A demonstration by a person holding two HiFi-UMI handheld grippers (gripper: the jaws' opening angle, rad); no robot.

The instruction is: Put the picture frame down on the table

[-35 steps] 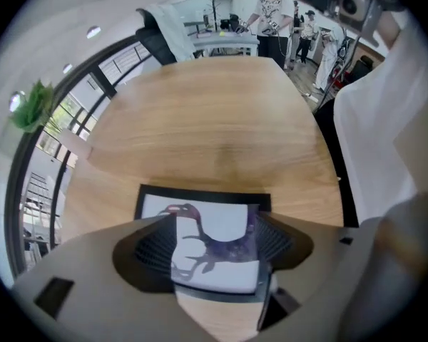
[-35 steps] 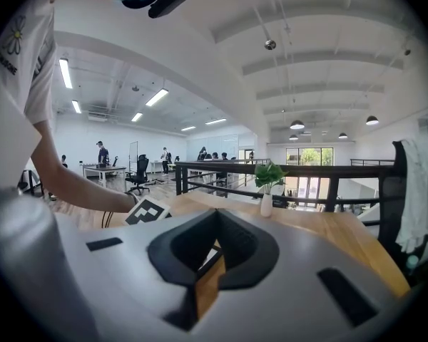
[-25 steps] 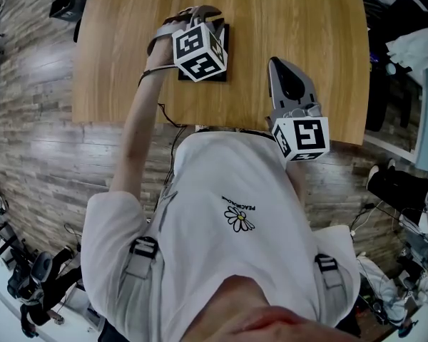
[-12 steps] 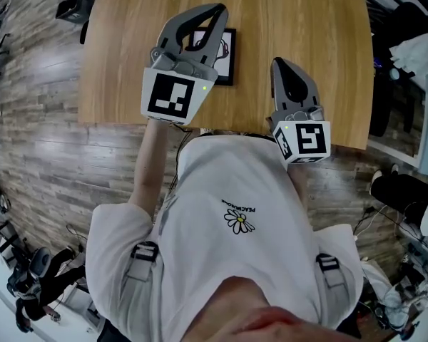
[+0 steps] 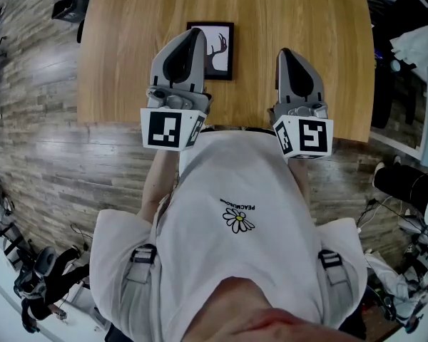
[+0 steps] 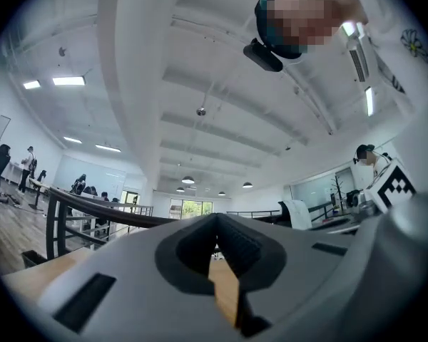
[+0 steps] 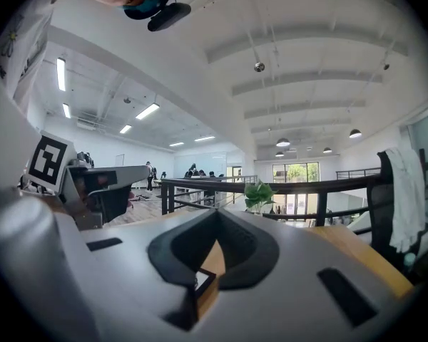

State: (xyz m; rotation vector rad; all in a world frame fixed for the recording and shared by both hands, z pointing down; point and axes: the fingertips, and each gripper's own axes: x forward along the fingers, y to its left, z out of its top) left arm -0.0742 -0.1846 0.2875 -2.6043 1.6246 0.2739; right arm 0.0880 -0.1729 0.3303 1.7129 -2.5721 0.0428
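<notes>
Lifted off the picture frame (image 5: 219, 51), the left gripper (image 5: 193, 35) now sits centre-left, jaws closed and empty. The frame lies flat on the table (image 5: 121, 55), upper centre. The right gripper (image 5: 286, 54) is closed too, holding nothing. The shirt (image 5: 200, 191) print reads PEACEMINUSONE.

Grey fingers, black frame, honey-coloured wood

My left fingers (image 5: 187, 52) and right fingers (image 5: 294, 77) are pale grey with black pads (image 6: 189, 255). Behind them, the left cube (image 5: 167, 129) and right cube (image 5: 304, 137) carry black-and-white square markers. Just ahead of my left fingers is the picture frame (image 5: 220, 52), with a black border, a white sheet and a dark antlered silhouette. The surface (image 5: 321, 20) is warm honey wood with a fine grain, the floor (image 5: 43, 155) is grey-brown planks, and my shirt (image 5: 228, 262) is white with a small daisy print.
</notes>
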